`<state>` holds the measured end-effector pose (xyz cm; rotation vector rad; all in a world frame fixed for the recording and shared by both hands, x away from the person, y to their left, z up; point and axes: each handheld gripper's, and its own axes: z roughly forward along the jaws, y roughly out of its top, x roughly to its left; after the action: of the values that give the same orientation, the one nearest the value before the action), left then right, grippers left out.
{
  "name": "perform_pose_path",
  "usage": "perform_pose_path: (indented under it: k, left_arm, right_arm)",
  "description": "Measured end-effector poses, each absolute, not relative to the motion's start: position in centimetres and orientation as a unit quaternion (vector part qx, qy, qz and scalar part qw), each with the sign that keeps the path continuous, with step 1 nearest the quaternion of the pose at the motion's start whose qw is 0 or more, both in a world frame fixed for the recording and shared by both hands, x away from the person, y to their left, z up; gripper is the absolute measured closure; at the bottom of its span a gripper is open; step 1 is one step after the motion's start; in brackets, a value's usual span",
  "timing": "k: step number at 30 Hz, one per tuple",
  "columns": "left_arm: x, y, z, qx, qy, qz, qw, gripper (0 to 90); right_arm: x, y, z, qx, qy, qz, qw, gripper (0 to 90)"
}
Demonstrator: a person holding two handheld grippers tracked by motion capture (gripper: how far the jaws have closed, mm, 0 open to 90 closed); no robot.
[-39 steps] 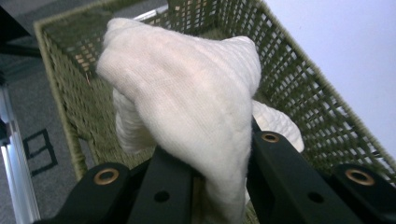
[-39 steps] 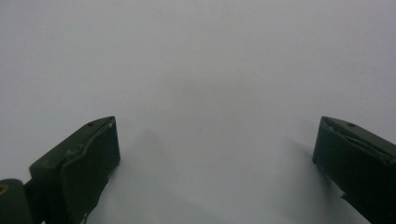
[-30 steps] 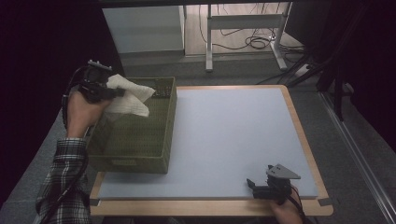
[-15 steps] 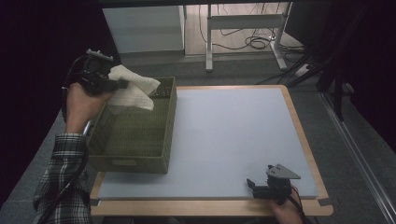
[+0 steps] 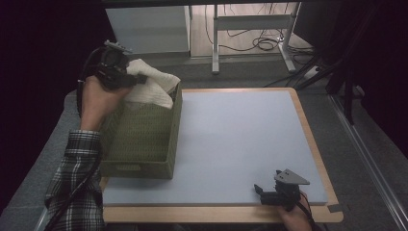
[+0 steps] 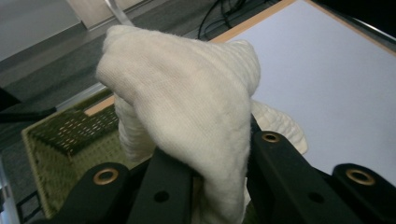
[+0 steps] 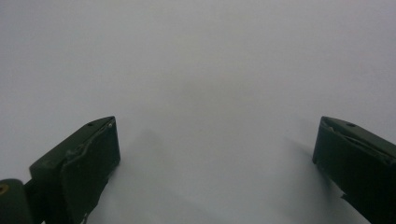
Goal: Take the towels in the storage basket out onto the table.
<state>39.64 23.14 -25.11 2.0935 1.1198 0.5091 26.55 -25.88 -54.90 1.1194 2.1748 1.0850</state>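
Left gripper clamps cream cloth above green basket far end; cloth hangs basket-ward. Right gripper agape, holding nothing, well right of basket.

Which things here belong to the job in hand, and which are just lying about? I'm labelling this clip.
In the job:
- cream cloth, clamped in the left gripper
- green woven basket, under the cloth
- pale blue mat, bearing the basket

Just about:
- right gripper, open, idle at the mat's near edge
- cables on the floor
- table legs beyond
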Motion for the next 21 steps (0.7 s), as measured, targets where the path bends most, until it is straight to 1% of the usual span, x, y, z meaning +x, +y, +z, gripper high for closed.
perform_pose_path:
  k: [11,21]
  left_arm:
    - [40.2,19.5,-24.4,0.820,0.402,0.190,0.362,82.1]
    - [41.3,14.7,-24.8,0.836,0.367,0.176,0.367,82.1]
  right_arm:
    - [26.5,-25.9,-54.9,0.407,0.791,0.395,0.231,0.7]
    - [26.5,-25.9,-54.9,0.407,0.791,0.395,0.231,0.7]
